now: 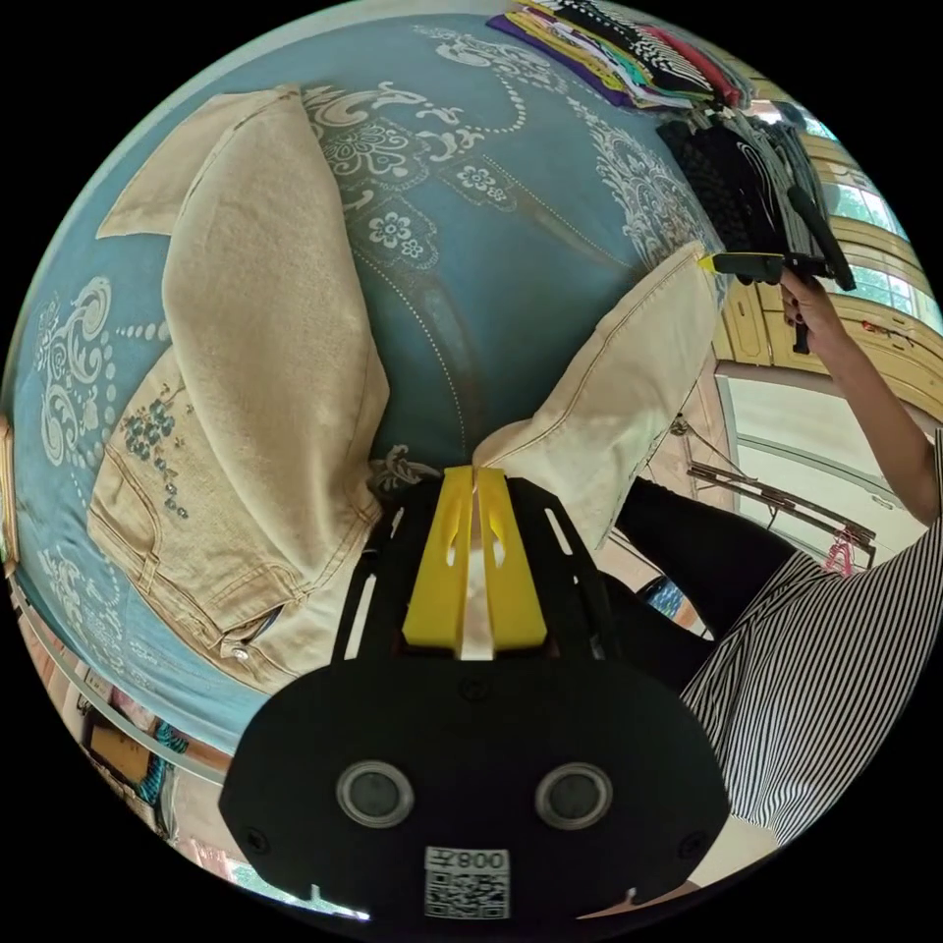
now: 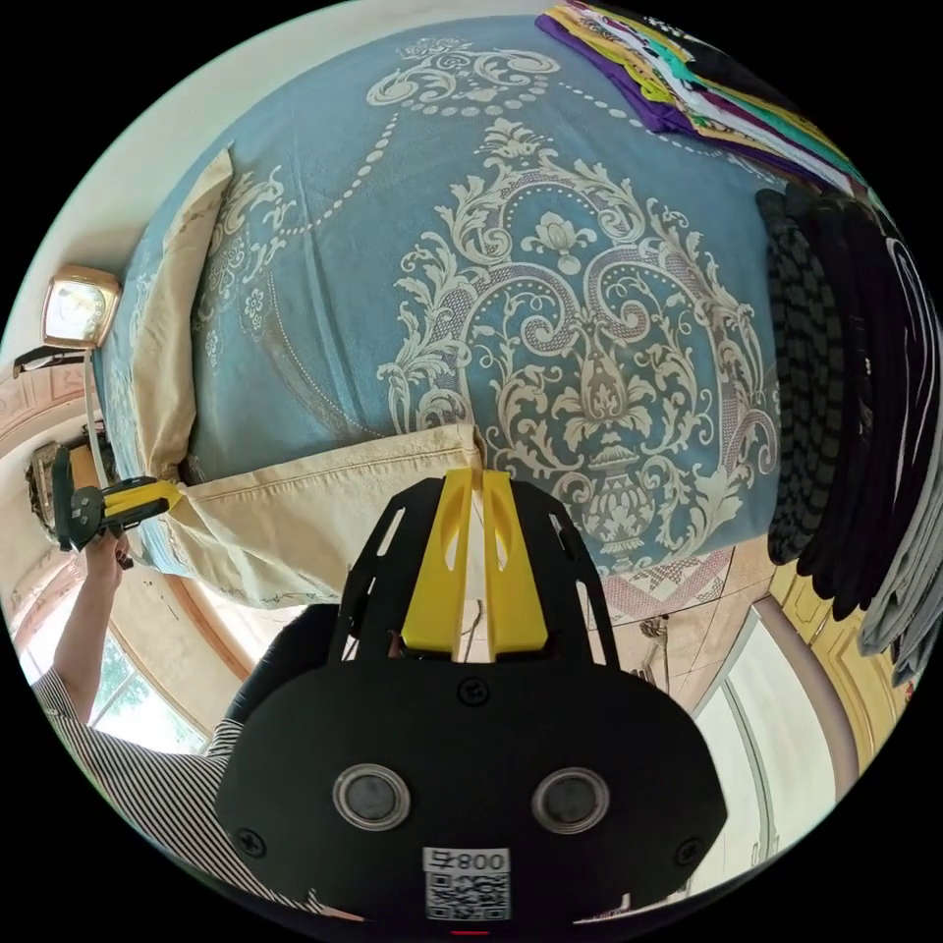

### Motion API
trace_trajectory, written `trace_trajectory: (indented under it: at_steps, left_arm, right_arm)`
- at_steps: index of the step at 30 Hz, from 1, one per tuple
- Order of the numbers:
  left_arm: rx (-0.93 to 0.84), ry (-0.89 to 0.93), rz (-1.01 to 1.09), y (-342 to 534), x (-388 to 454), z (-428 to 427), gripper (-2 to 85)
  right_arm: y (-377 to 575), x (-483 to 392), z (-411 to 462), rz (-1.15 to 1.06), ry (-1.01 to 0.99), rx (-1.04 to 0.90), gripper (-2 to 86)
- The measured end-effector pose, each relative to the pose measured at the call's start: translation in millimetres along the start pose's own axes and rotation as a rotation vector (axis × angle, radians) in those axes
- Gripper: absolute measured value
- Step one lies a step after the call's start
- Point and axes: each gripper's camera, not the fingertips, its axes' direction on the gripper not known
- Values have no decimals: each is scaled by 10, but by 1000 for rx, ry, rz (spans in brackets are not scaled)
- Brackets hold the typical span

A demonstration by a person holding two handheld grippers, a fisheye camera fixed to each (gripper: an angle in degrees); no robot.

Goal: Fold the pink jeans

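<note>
In the left gripper view, the left gripper [image 1: 475, 473] has its yellow jaws pressed together on a corner of the pale beige-pink denim jeans [image 1: 265, 393], which lie on the blue bedspread with white scrollwork [image 1: 491, 275]. The right gripper [image 1: 709, 261] pinches the far corner of the same leg end. The fabric between the jaws is mostly hidden. Stacked folded clothes [image 1: 629, 54] are cut off at the edge

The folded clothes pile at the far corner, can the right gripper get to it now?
Probably not yet: the right gripper is shut on the jeans hem, and the folded clothes pile lies far across the bedspread.
</note>
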Motion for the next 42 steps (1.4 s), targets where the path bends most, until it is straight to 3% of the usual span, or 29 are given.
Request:
trace_trajectory:
  at_steps: [10,15,23,30,36,42]
  left_arm:
    - [37,-25,-20,-642,7,-337,10]
    - [28,26,-94,-747,-139,-359,16]
    - [268,218,-220,-252,-362,-1066,31]
    - [411,169,-441,138,-1021,-1600,59]
    - [281,5,-452,-160,-1613,-1921,70]
    - [50,-121,-332,-709,-1892,-1993,76]
  right_arm:
    - [13,364,-379,83,-47,60,16]
    - [-275,342,-42,79,11,-61,24]
    - [-238,497,-126,140,-36,-66,37]
    - [-223,640,-407,207,-154,33,30]
    - [-558,136,-587,43,-259,97,43]
    - [-1060,-556,-651,-121,-436,125,64]
